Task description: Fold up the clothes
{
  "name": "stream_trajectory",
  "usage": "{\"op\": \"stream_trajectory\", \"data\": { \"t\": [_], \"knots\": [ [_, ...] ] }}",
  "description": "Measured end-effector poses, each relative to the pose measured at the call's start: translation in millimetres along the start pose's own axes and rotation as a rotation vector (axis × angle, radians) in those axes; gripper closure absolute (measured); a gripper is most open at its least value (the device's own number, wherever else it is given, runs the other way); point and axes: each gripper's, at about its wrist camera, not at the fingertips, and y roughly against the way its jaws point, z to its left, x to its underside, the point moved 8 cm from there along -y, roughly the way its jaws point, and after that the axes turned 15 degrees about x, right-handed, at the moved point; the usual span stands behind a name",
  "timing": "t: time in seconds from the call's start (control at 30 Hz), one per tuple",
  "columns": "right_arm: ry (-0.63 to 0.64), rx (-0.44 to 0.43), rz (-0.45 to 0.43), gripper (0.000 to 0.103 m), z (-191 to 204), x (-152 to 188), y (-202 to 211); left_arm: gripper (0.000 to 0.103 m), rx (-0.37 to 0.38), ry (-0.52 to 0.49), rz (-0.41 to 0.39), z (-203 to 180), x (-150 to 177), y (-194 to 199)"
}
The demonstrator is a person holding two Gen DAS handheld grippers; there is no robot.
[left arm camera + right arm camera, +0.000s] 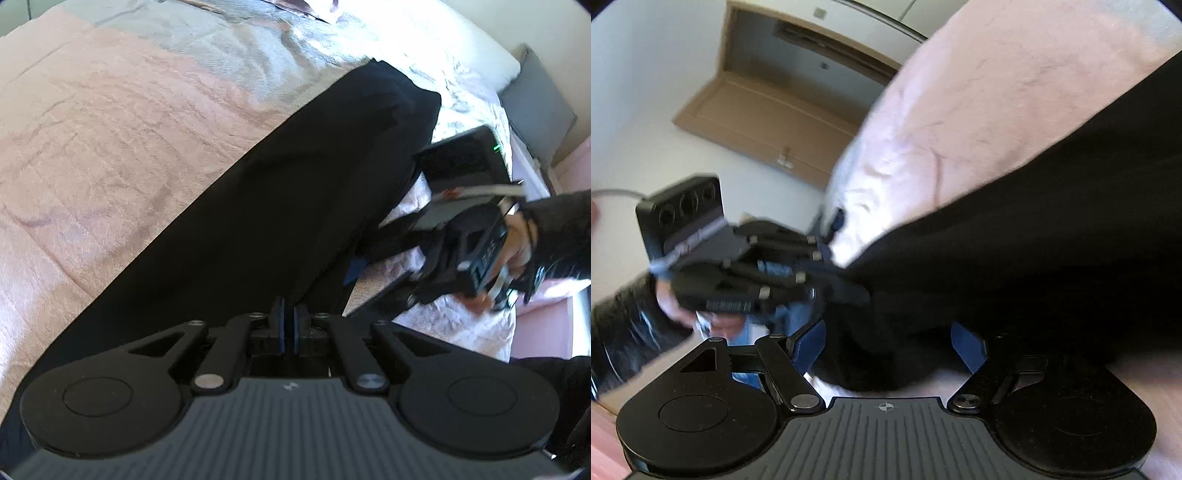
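One long black cloth garment (280,192) lies stretched across the pink quilted bedspread (110,155), no fold visible yet. Left gripper (289,325) pinches its near edge; right gripper (886,347) stands spread around another dark bunch, not yet clamped.

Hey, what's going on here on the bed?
A person is folding a black garment laid across a pink bedspread, holding a gripper in each hand. The left gripper is shut on the garment's near edge. The right gripper is open, with a fold of the black cloth between its blue pads, not yet pinched.
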Motion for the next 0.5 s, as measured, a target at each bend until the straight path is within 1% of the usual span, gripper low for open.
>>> {"op": "stream_trajectory", "data": {
  "t": [0.07, 0.1, 0.13, 0.17, 0.23, 0.27, 0.33, 0.4, 0.43, 0.5],
  "knots": [
    [-0.028, -0.088, 0.042, 0.025, 8, 4, -16, 0.096, 0.011, 0.018, -0.006, 1, 1, 2],
    [-0.016, -0.114, 0.071, 0.025, 14, 11, -21, 0.093, 0.014, 0.026, -0.012, 2, 2, 4],
    [0.003, -0.137, 0.103, 0.025, 21, 19, -24, 0.092, 0.015, 0.033, -0.019, 1, 2, 8],
    [0.021, -0.16, 0.134, 0.025, 27, 27, -28, 0.091, 0.016, 0.04, -0.026, 1, 3, 11],
    [0.04, -0.217, 0.226, 0.025, 38, 49, -28, 0.09, 0.018, 0.054, -0.044, 1, 6, 19],
    [0.07, -0.204, 0.234, 0.025, 40, 54, -28, 0.09, 0.017, 0.064, -0.06, 2, 9, 26],
    [0.139, -0.159, 0.232, 0.025, 41, 60, -29, 0.09, 0.016, 0.083, -0.091, 3, 16, 40],
    [0.104, -0.139, 0.14, 0.025, 33, 45, -26, 0.09, 0.01, 0.104, -0.114, 6, 24, 51],
    [0.082, -0.13, 0.09, 0.025, 29, 36, -24, 0.09, -0.002, 0.118, -0.113, 9, 31, 54],
    [0.086, -0.129, 0.035, 0.025, 30, 24, -26, 0.09, -0.026, 0.144, -0.111, 15, 45, 58]
  ]
}}
